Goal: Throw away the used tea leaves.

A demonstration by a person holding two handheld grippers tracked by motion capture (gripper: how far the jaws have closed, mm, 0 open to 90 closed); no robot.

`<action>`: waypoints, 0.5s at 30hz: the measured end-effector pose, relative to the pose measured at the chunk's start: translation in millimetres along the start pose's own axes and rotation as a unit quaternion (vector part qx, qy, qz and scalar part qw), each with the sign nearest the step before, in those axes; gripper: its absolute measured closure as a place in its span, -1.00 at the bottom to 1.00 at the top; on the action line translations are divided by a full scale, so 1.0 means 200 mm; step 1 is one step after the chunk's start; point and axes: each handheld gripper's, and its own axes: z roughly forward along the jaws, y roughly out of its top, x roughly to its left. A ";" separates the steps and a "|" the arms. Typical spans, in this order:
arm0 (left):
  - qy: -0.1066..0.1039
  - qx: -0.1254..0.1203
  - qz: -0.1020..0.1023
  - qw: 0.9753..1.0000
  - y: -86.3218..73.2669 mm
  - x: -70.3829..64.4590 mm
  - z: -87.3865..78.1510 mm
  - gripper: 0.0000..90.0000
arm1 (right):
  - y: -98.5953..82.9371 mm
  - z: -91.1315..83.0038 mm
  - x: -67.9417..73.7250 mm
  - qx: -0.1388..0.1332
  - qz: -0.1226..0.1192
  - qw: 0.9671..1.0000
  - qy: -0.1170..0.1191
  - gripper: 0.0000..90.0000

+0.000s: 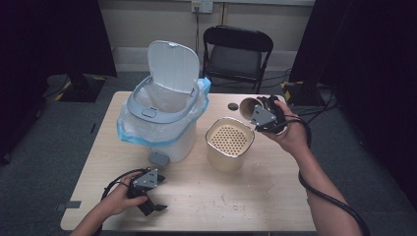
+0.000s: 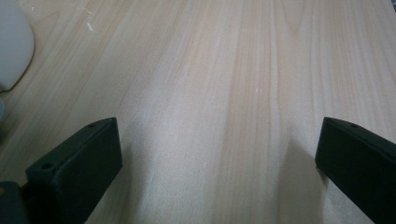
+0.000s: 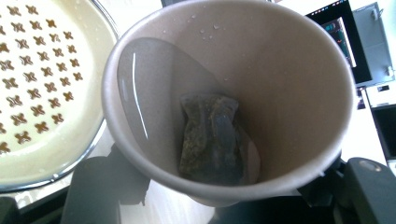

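Note:
My right gripper [image 1: 259, 111] is shut on a beige paper cup [image 1: 249, 105], tilted toward a cream strainer bin [image 1: 229, 143] at the table's middle. In the right gripper view the paper cup [image 3: 229, 93] holds a little liquid and a dark wet tea bag [image 3: 211, 137], with the perforated strainer top [image 3: 42, 88] just beside its rim. My left gripper [image 1: 156, 206] rests low near the table's front left edge, open. Its black fingers [image 2: 77, 168] stand wide apart over bare wood in the left gripper view.
A white pedal bin [image 1: 164, 110] with a blue liner and raised lid stands at the table's back left. A small dark lid [image 1: 233, 106] lies behind the strainer bin. A black folding chair [image 1: 237, 54] is behind the table. The table [image 1: 275, 196] has wet marks at its front right.

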 end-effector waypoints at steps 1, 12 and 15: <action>0.000 0.000 0.000 1.000 0.00 0.00 0.00 -1.00 | 0.00 0.00 0.00 0.004 -0.009 1.000 -0.005 -0.26; 0.005 0.000 0.006 1.000 0.00 0.00 0.00 -1.00 | 0.04 0.00 0.02 0.026 -0.084 0.996 -0.033 -0.26; 0.003 0.000 0.009 1.000 0.00 0.00 0.00 -1.00 | 0.05 0.00 0.03 0.029 -0.109 0.993 -0.043 -0.26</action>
